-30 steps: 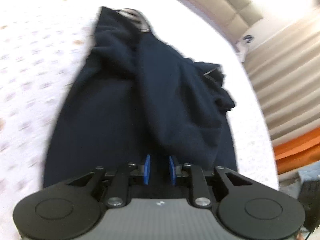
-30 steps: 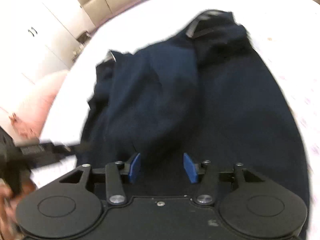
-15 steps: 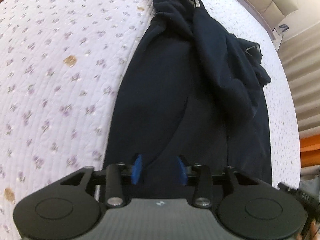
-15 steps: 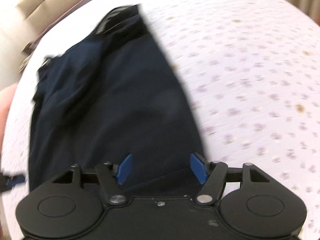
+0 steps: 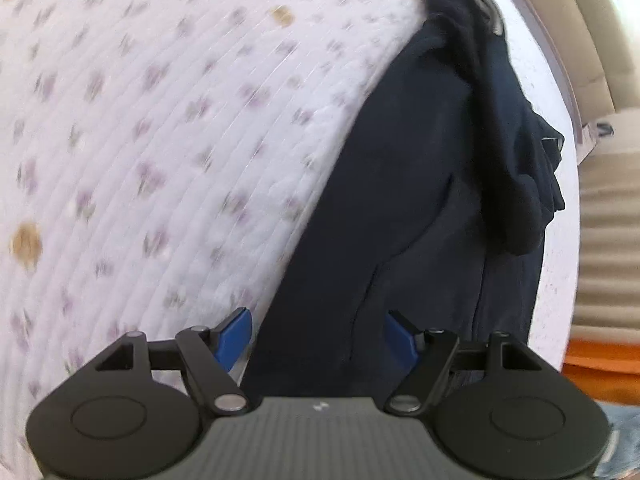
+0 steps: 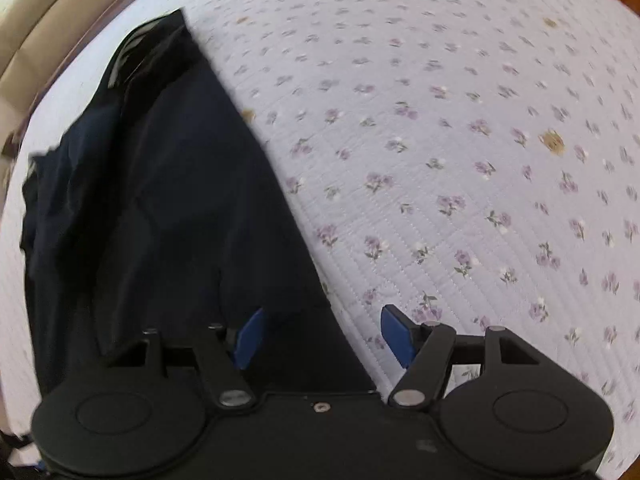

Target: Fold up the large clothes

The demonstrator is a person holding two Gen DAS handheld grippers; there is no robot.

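Observation:
A dark navy garment (image 5: 420, 184) lies lengthwise on a floral quilted bedspread (image 5: 160, 140), with sleeves bunched along its far right side. My left gripper (image 5: 318, 338) hovers over the garment's near left edge. Its jaws are opening, and its blue pads do not press the cloth between them. In the right wrist view the same garment (image 6: 168, 184) fills the left side. My right gripper (image 6: 324, 334) stands open over the garment's near right corner, one pad above cloth and the other above the bedspread (image 6: 460, 140).
A beige padded headboard (image 6: 48, 12) runs behind the bed. Pale curtains (image 5: 608, 240) and an orange object (image 5: 600, 364) stand at the right in the left wrist view. A few brown spots (image 6: 552, 142) mark the quilt.
Both grippers let go of the garment and widened. The left one slid left to the garment's left edge; the right one slid right to its right corner. Both views rolled.

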